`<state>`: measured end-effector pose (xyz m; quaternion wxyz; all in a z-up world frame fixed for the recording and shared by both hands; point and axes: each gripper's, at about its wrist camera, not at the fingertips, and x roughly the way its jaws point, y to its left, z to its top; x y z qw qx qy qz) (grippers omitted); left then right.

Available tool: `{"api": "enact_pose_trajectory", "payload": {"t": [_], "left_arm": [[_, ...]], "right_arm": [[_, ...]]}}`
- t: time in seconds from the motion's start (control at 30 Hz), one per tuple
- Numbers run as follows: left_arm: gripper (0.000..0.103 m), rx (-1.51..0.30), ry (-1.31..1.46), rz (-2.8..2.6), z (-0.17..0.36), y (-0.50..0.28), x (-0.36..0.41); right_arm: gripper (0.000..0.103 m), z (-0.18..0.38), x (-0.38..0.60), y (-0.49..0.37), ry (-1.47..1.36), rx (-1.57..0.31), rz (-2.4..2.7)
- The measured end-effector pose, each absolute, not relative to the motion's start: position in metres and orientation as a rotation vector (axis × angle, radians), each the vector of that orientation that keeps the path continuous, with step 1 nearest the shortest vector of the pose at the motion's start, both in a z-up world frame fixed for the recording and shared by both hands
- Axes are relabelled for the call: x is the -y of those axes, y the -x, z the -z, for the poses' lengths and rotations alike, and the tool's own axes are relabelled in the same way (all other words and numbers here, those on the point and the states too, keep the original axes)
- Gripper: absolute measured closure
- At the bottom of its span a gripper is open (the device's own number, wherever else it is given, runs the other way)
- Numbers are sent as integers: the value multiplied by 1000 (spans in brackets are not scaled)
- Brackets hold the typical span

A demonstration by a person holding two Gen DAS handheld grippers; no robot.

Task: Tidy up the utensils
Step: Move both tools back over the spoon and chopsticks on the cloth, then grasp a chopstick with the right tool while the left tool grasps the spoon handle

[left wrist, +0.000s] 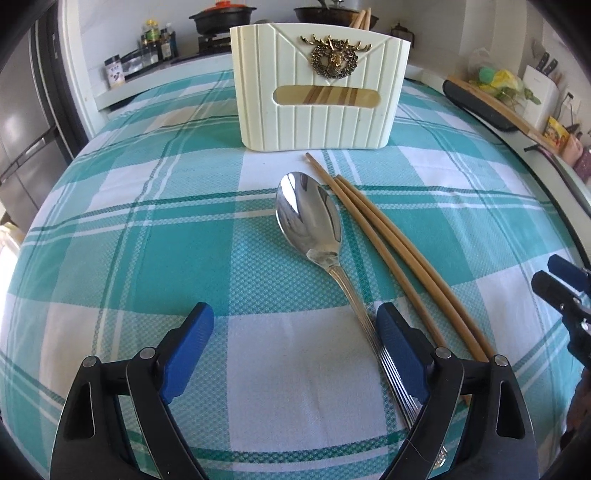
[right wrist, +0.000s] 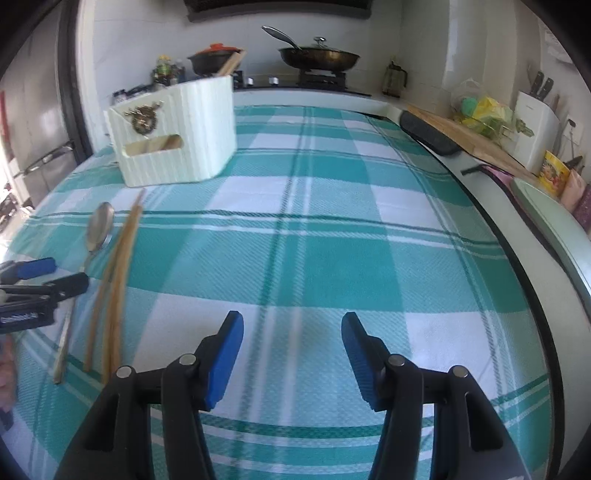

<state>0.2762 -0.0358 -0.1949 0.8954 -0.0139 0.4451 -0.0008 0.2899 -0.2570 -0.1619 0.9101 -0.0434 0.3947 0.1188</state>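
Note:
A steel spoon lies on the teal checked tablecloth, bowl toward a cream ribbed utensil holder with a gold deer emblem. Three wooden chopsticks lie just right of the spoon. My left gripper is open, low over the cloth, with the spoon handle running along the inside of its right finger. My right gripper is open and empty over bare cloth, right of the utensils. In the right wrist view the spoon, the chopsticks, the holder and the left gripper sit at the left.
More chopsticks stand inside the holder. A stove with a black pot and a pan lies behind the table. A cutting board, a knife block and packets line the right counter. A fridge stands at the left.

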Motion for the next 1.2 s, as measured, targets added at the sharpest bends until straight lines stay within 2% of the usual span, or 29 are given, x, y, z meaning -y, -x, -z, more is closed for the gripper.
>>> {"api": "enact_pose_trajectory", "payload": {"t": [0.2, 0.27, 0.37, 0.4, 0.63, 0.83, 1.0, 1.2], "left_arm": [[12, -922, 32, -2, 195, -275, 33], [12, -920, 32, -4, 196, -274, 31], [11, -918, 32, -6, 196, -274, 28], [11, -918, 32, -6, 196, -274, 28], [10, -917, 23, -12, 197, -274, 29], [10, -916, 21, -16, 196, -273, 29], [11, -915, 28, -35, 196, -273, 26], [18, -910, 7, -28, 195, -268, 23]], "right_arm": [[47, 163, 208, -298, 94, -882, -481], [63, 165, 198, -303, 96, -914, -525], [77, 172, 187, -309, 106, -959, -555], [79, 174, 185, -310, 116, -970, -559], [81, 176, 178, -312, 147, -985, -557], [95, 175, 172, -310, 224, -961, -499], [96, 175, 188, -308, 197, -930, -394], [96, 175, 229, -303, 156, -919, -233]]}}
